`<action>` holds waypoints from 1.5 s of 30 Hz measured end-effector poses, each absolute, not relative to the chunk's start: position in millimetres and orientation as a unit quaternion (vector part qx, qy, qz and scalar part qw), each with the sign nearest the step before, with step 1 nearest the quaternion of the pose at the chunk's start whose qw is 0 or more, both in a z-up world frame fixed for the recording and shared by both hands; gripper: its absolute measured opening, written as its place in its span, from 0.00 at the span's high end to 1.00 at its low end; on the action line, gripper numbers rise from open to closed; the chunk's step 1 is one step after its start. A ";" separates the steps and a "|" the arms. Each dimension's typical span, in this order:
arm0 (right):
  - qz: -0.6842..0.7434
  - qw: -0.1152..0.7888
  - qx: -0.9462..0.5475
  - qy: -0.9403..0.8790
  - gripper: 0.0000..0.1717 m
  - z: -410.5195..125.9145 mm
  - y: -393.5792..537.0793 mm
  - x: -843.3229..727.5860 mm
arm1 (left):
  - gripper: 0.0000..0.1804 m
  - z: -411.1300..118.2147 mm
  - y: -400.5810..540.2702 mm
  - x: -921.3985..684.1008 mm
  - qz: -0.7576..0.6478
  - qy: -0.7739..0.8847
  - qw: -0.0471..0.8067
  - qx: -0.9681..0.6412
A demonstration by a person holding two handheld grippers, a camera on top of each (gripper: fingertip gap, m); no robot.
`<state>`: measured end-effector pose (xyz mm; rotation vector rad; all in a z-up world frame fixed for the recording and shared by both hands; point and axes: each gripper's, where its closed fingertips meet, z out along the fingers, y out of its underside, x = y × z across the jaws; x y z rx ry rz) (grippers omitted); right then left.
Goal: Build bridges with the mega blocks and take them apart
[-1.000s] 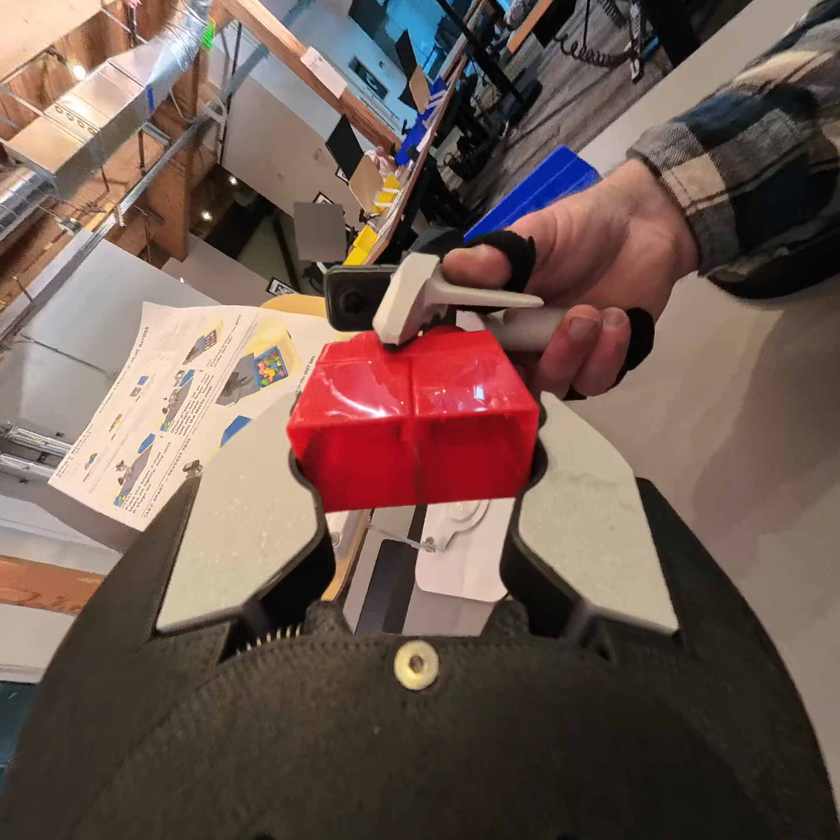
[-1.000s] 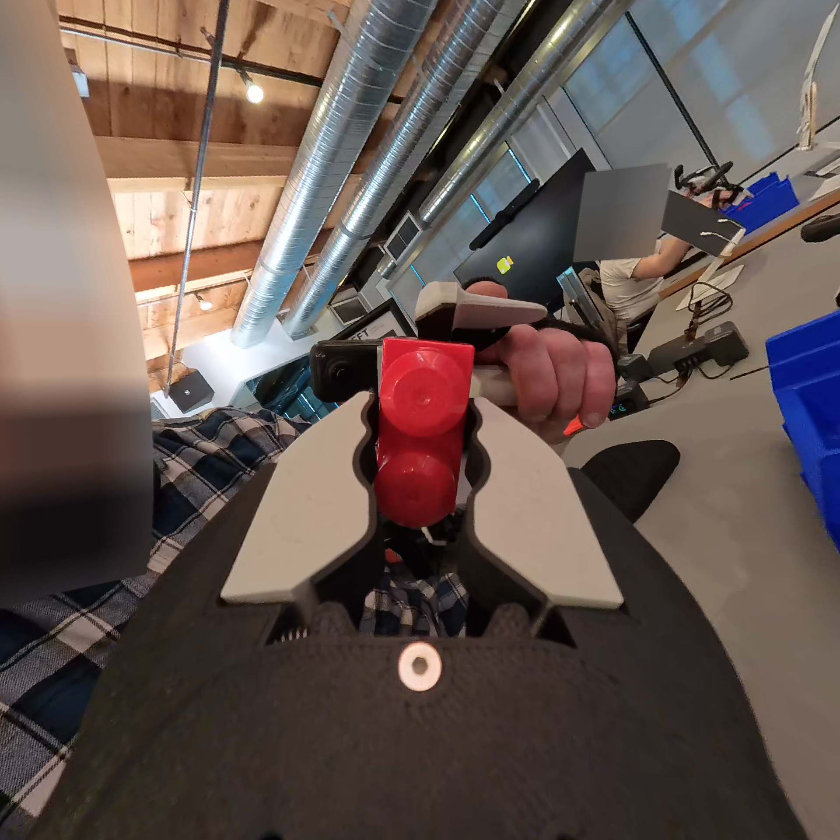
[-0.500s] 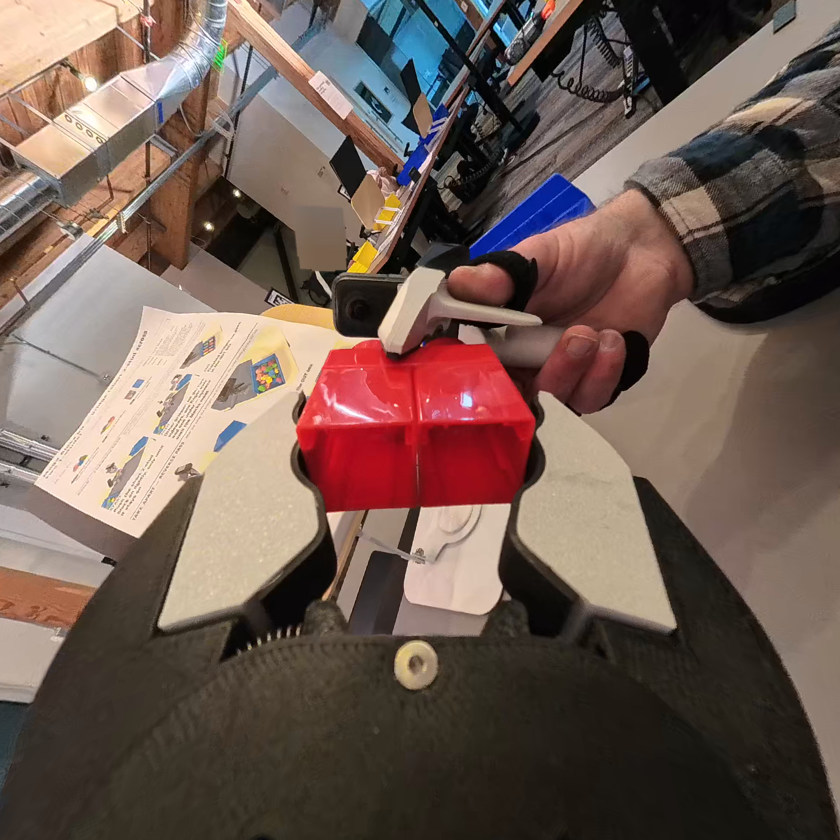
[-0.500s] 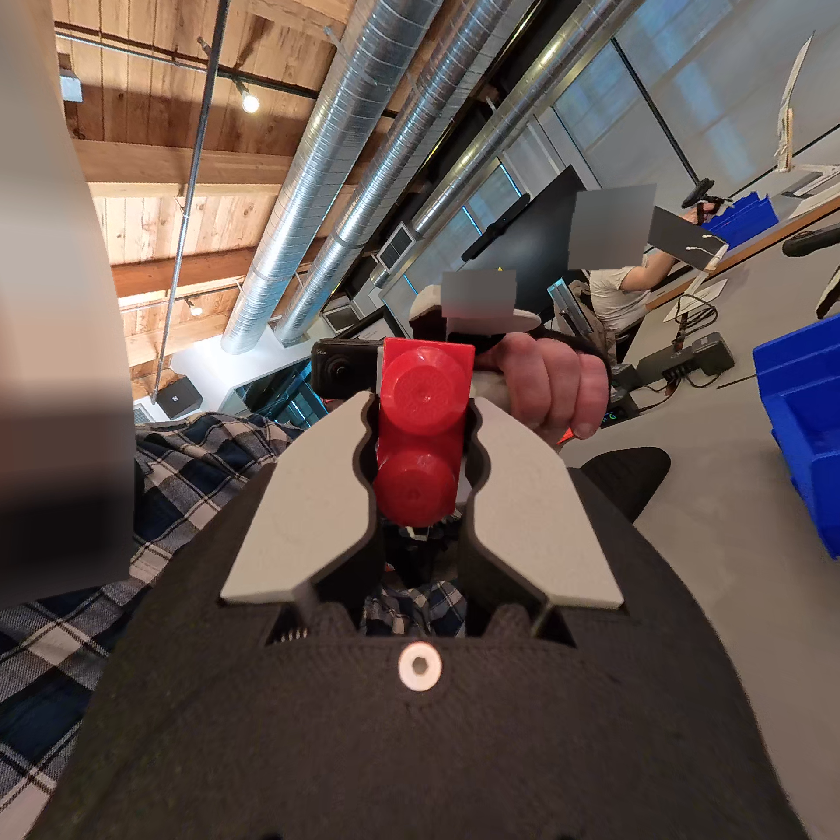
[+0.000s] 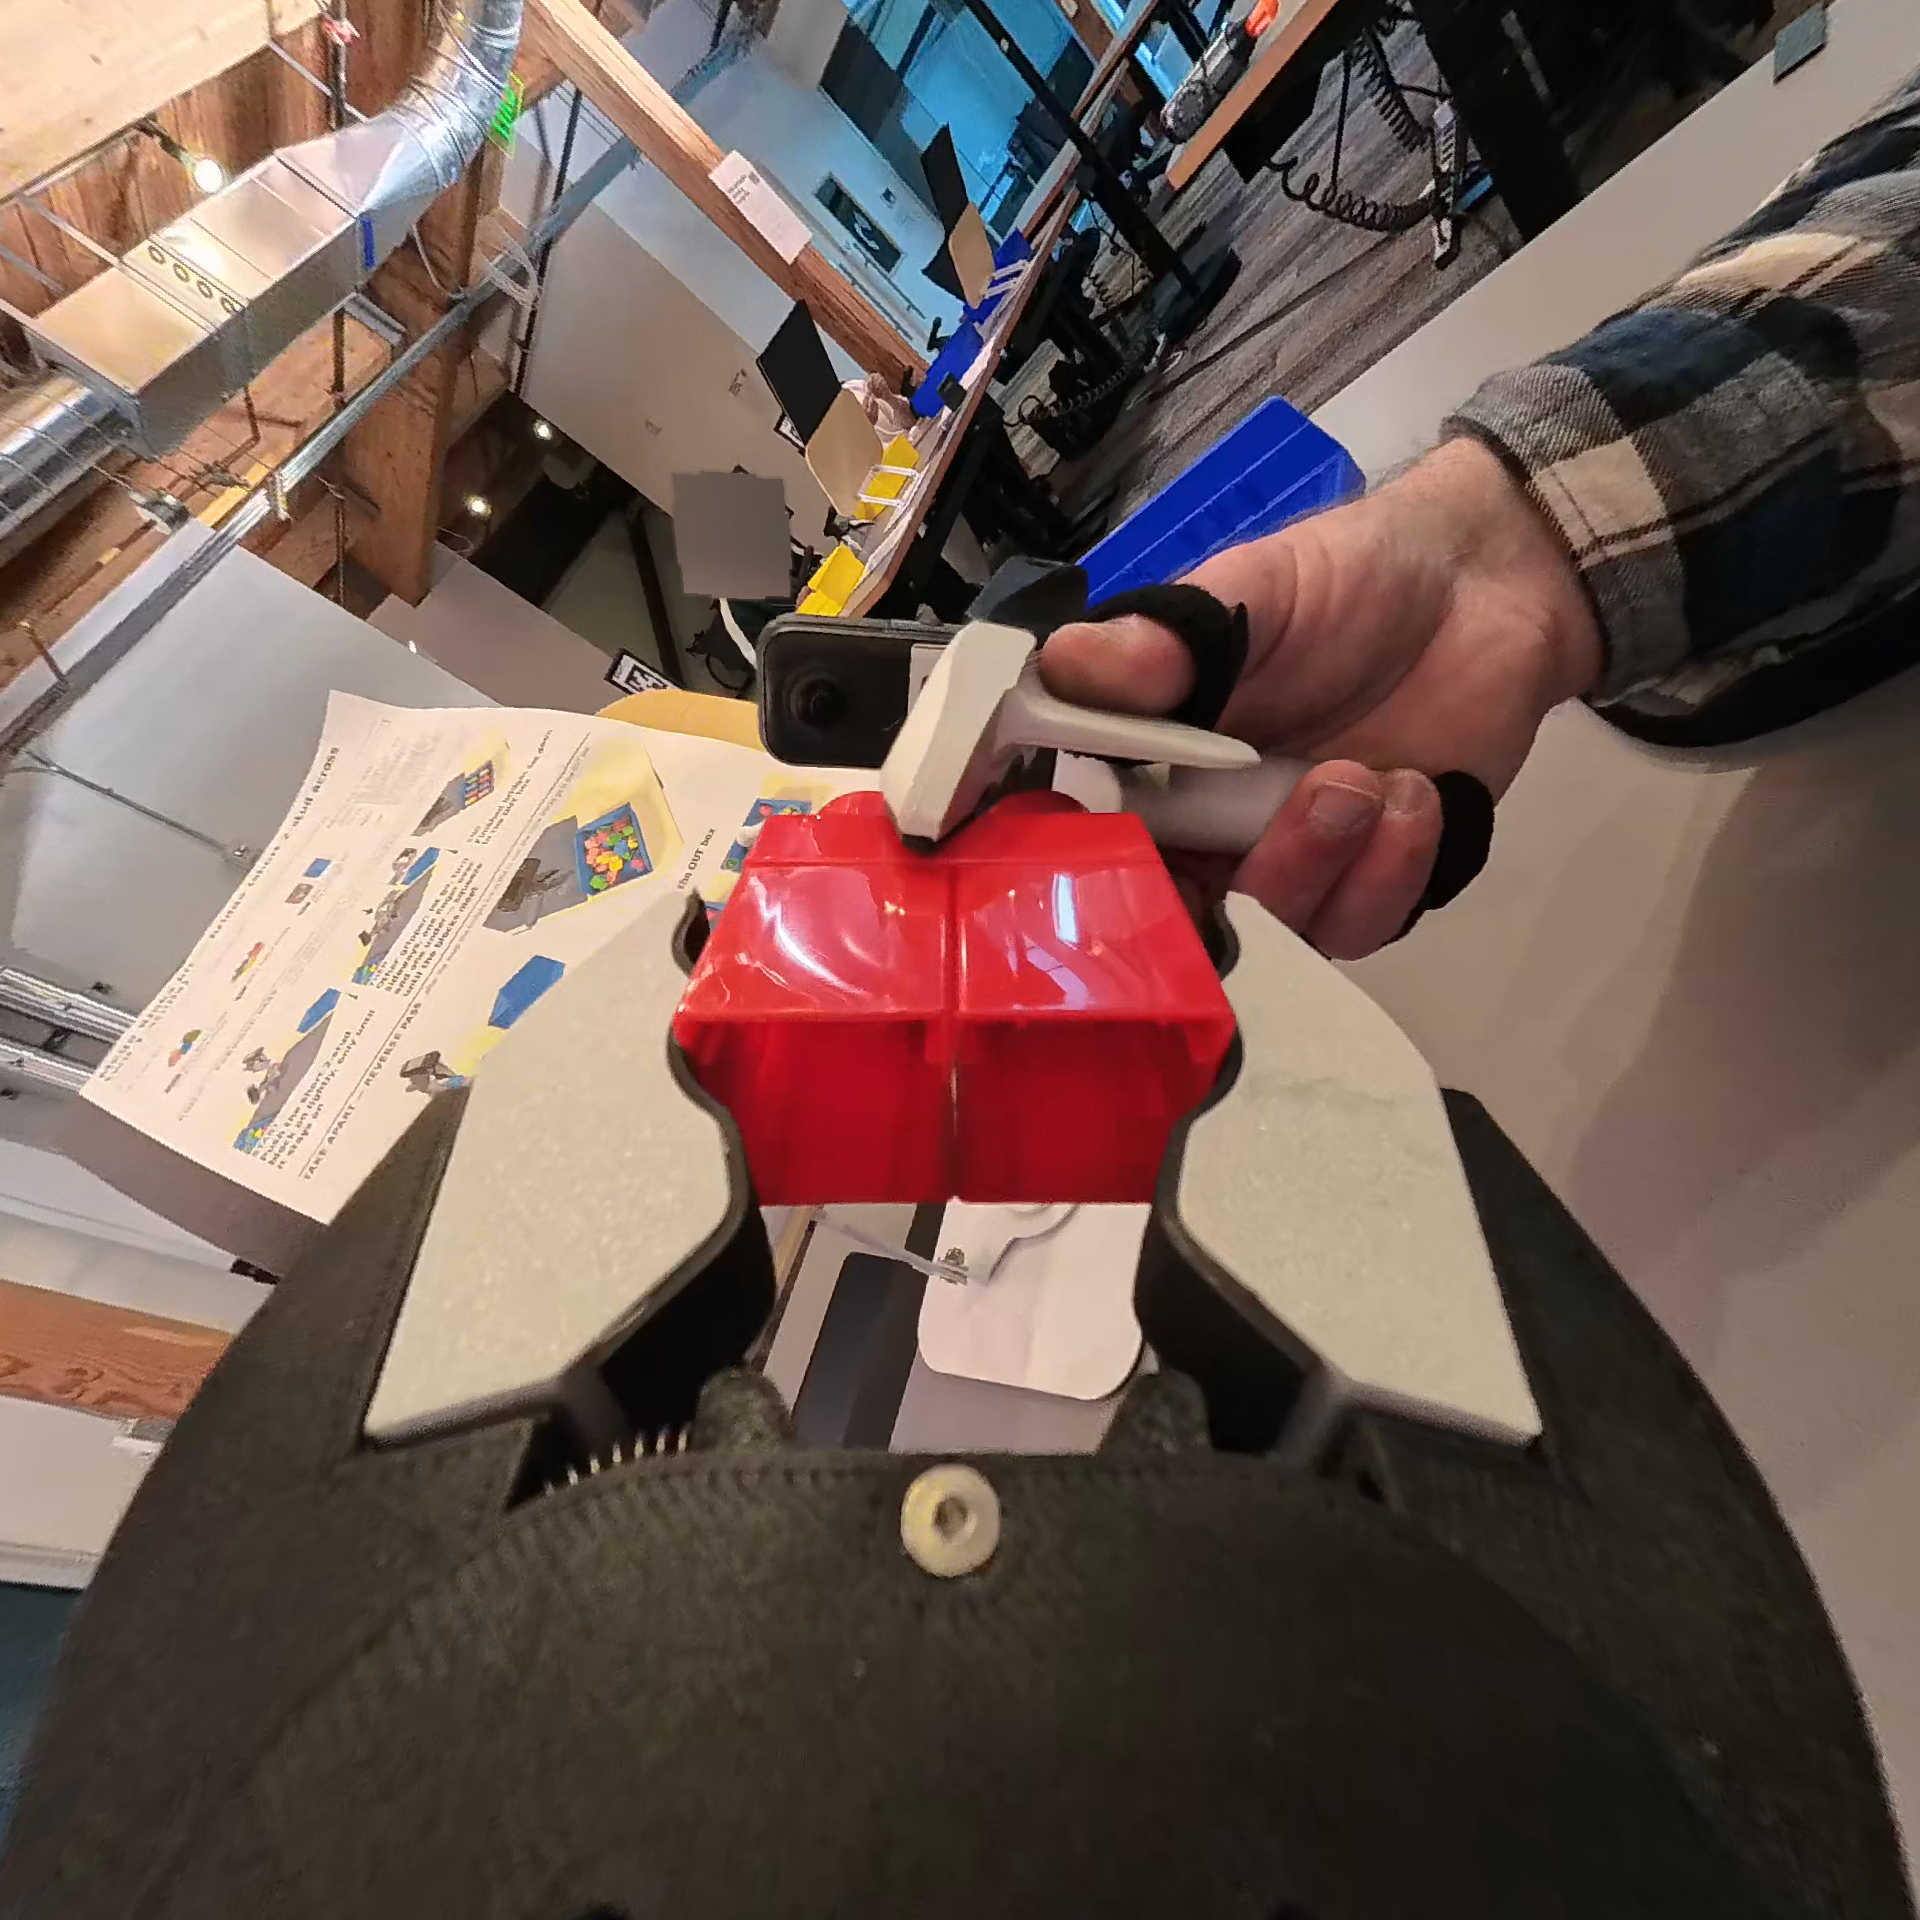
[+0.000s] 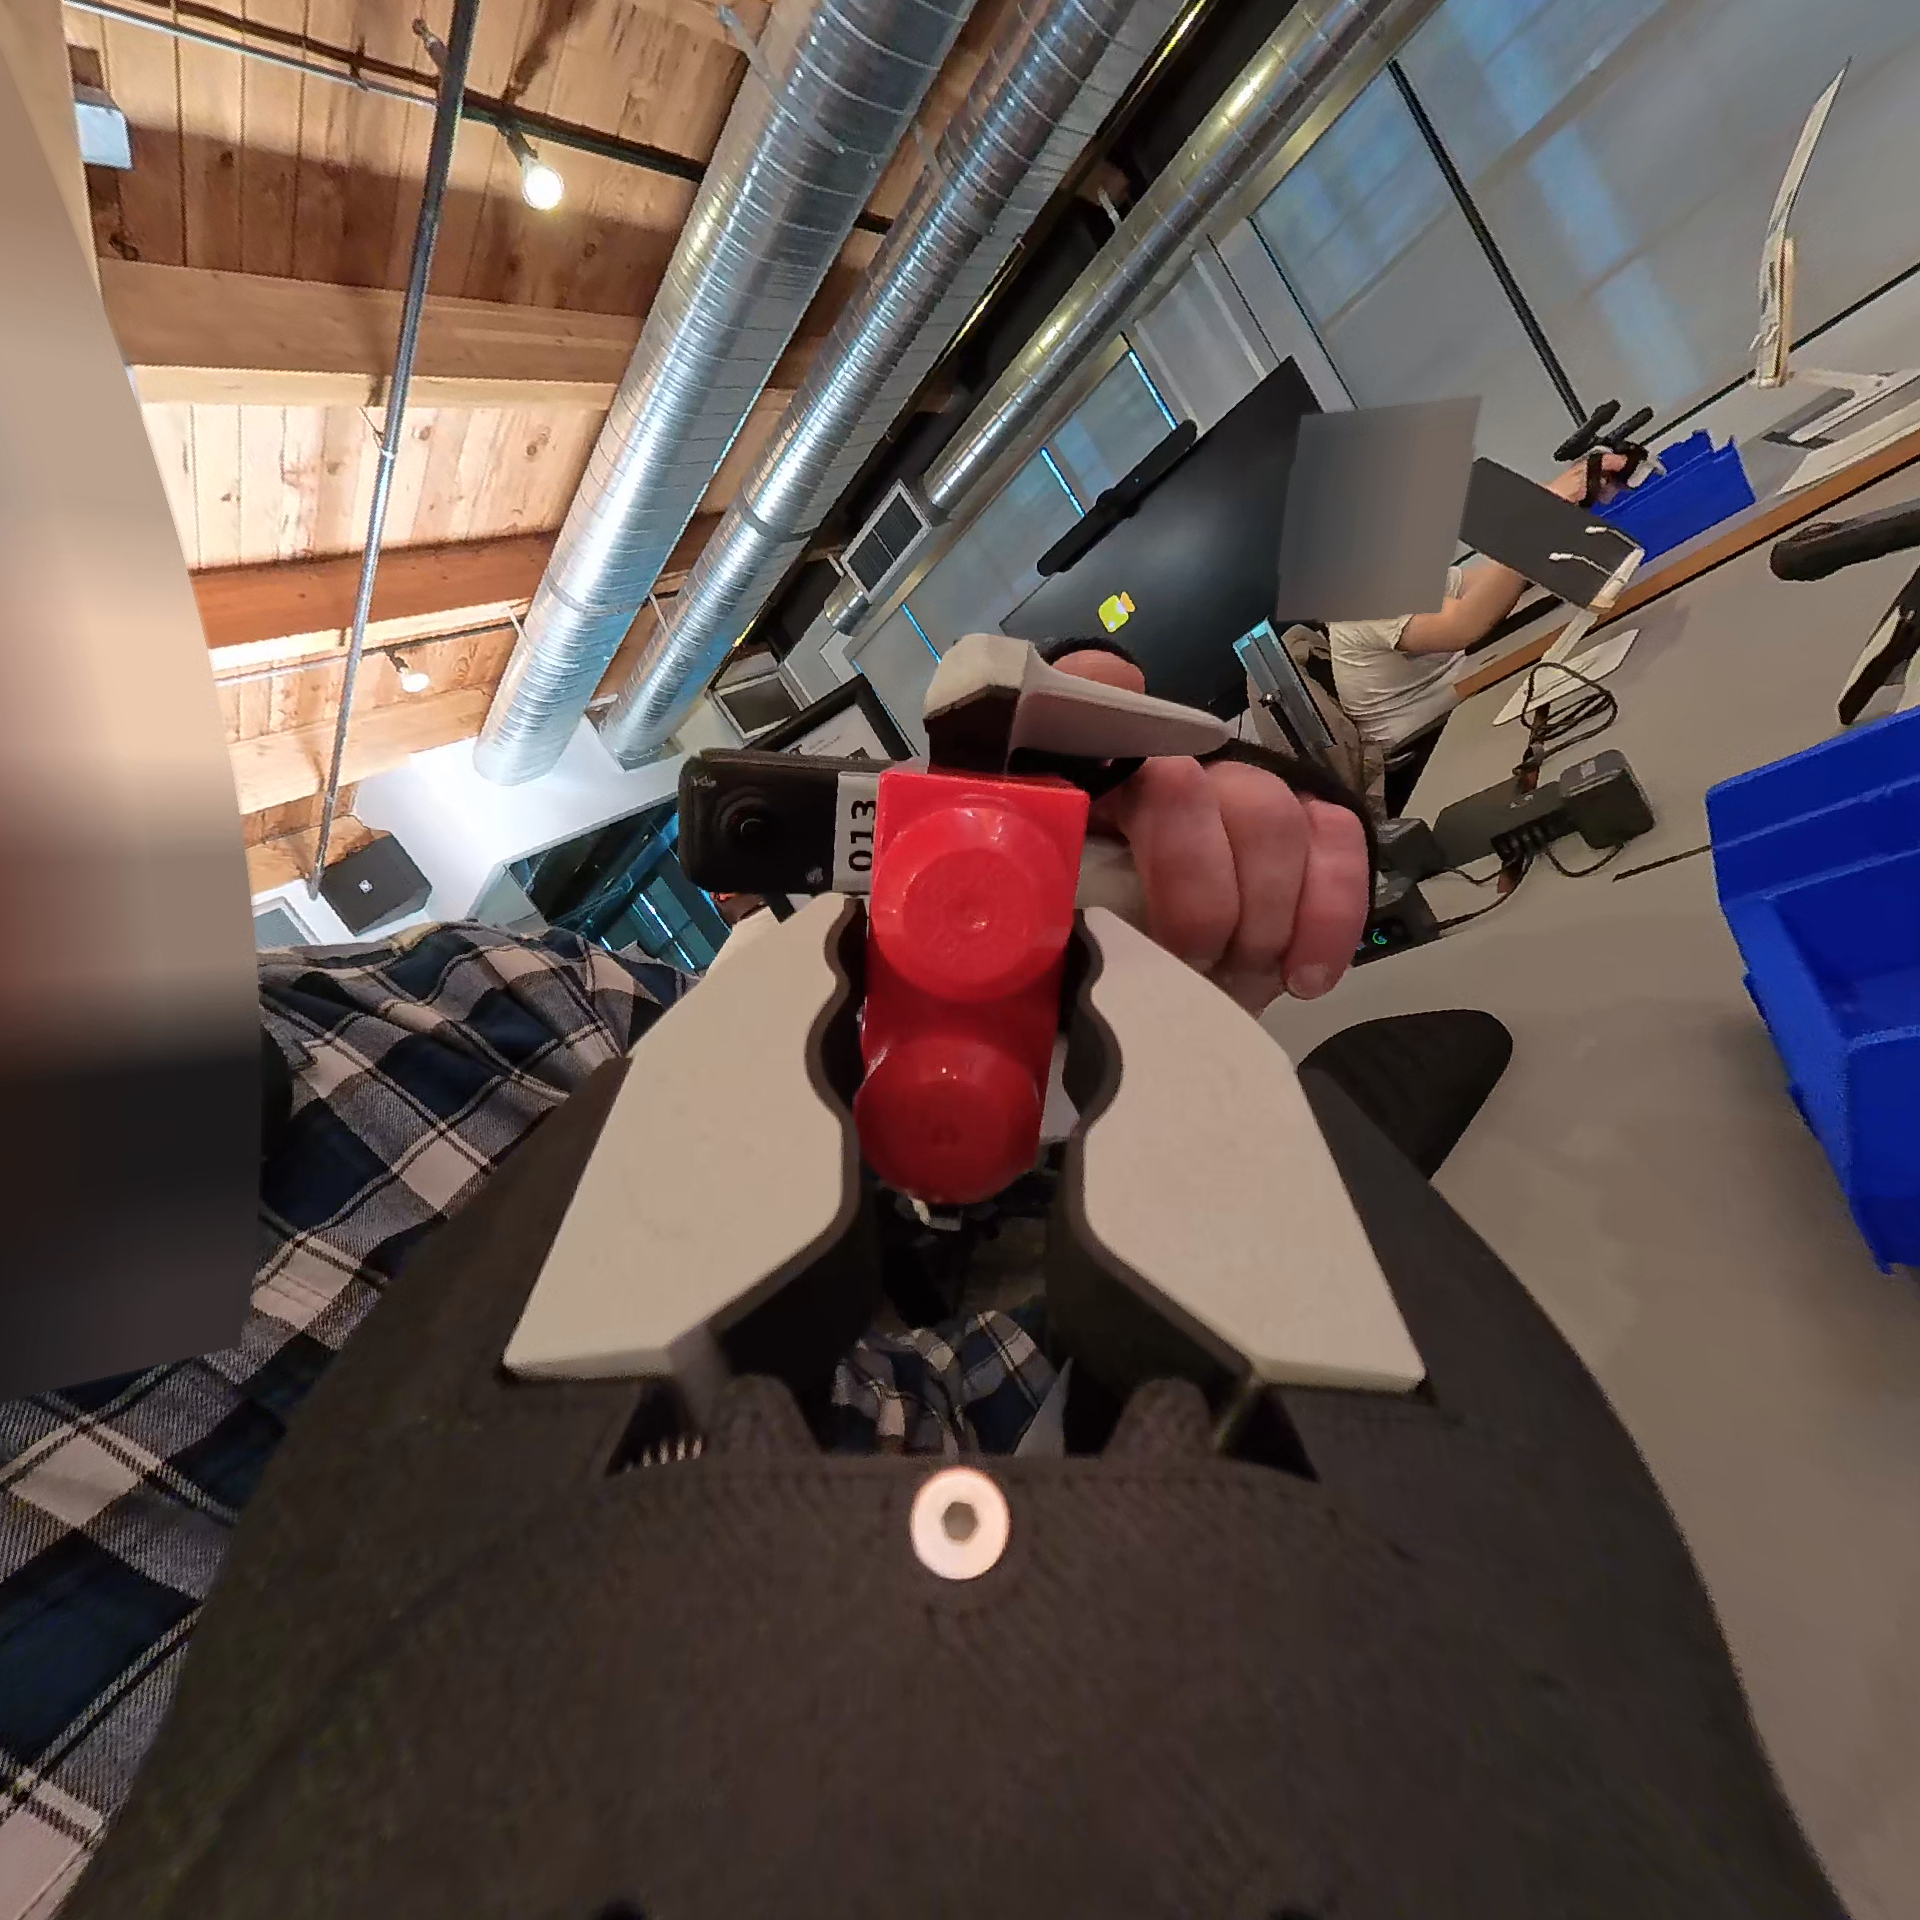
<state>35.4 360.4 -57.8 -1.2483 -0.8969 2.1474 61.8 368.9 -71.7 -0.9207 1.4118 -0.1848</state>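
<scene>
1. Red block (image 5: 951, 997) is the landmark: one two-stud mega block held up in the air, well above the grey tabletop (image 5: 1662, 1091), with both grippers on it at once.
2. The left hand-held gripper (image 5: 951, 1023) spans the block's long way, jaws spread wide, one grey finger (image 5: 582, 1164) against each end of the block.
3. The right hand-held gripper (image 6: 961, 997) clamps the same block across its narrow width, jaws far less open, fingers (image 6: 727, 1132) pressing on both long sides; its view looks straight down on the two round studs.
4. In the left view a finger of the right hand-held gripper sits on the far top edge of the block, with the person's hand (image 5: 1382, 665) just behind it.
5. The step looks like a hand-over or a re-grip of the block between the two grippers, though which side is meant to keep it I cannot tell.
6. To do it well: only one side should let go, and only once the other's hold is square and firm, since the glossy plastic can slip.
7. Keep the block level so the studs stay ready for mating.
8. A blue bin (image 6: 1839, 966) sits off to the right of the block; a printed instruction sheet (image 5: 395, 935) lies beyond it to the left.
</scene>
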 end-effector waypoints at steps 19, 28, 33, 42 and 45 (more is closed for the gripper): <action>0.725 0.292 -0.501 -0.373 0.79 -50.3 376.4 90.1 | 0.53 -44.1 356.7 14.8 -0.059 0.603 0.664 -0.439; 0.294 0.521 -0.756 -0.265 0.79 -72.3 484.9 292.1 | 0.52 -61.1 356.1 -2.9 -0.059 0.596 0.648 -0.471; 0.175 0.492 -0.839 -0.152 0.76 -132.5 518.2 391.0 | 0.52 -72.5 355.4 4.2 -0.057 0.605 0.635 -0.477; 0.252 0.530 -0.764 -0.267 0.56 -80.0 489.6 287.1 | 0.52 -79.3 357.3 18.8 -0.072 0.605 0.637 -0.472; 0.479 0.447 -0.656 -0.374 0.56 -47.0 416.7 170.2 | 0.52 -74.8 352.9 28.5 -0.081 0.611 0.642 -0.456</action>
